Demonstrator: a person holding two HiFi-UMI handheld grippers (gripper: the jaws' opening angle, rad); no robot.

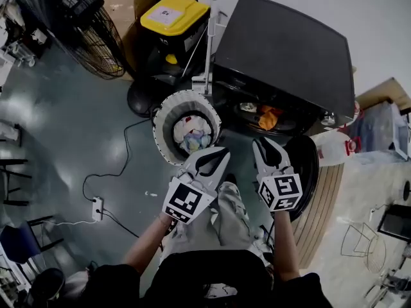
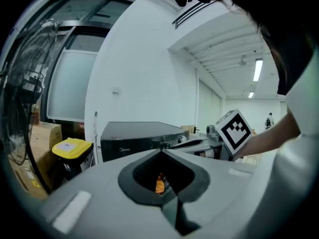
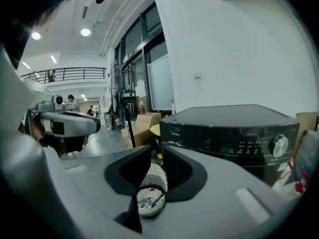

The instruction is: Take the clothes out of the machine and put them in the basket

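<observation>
The machine [image 1: 282, 43] stands at the far right with its round door [image 1: 309, 165] swung open toward the near right. An orange garment [image 1: 267, 117] lies in the drum mouth. Left of the machine, just beside it on the floor, is the basket [image 1: 164, 117], upright, with a bundle of pale clothes [image 1: 191, 133] in it.

Both grippers are held on the near side and point away from the person. The left gripper [image 1: 219, 153] has its tips together and grips nothing; only the hollow between its pads stays open, and the orange garment shows far off through it. In the head view its tips sit by the basket's near right rim, but how high above it I cannot tell. The right gripper [image 1: 265, 145] is near the drum opening, its fingers a narrow slit apart with nothing in them; its own view looks through that slit at the basket and clothes beyond.

Farther left stand a bin [image 1: 173, 13] with a yellow lid and a fan [image 1: 96, 40].
</observation>
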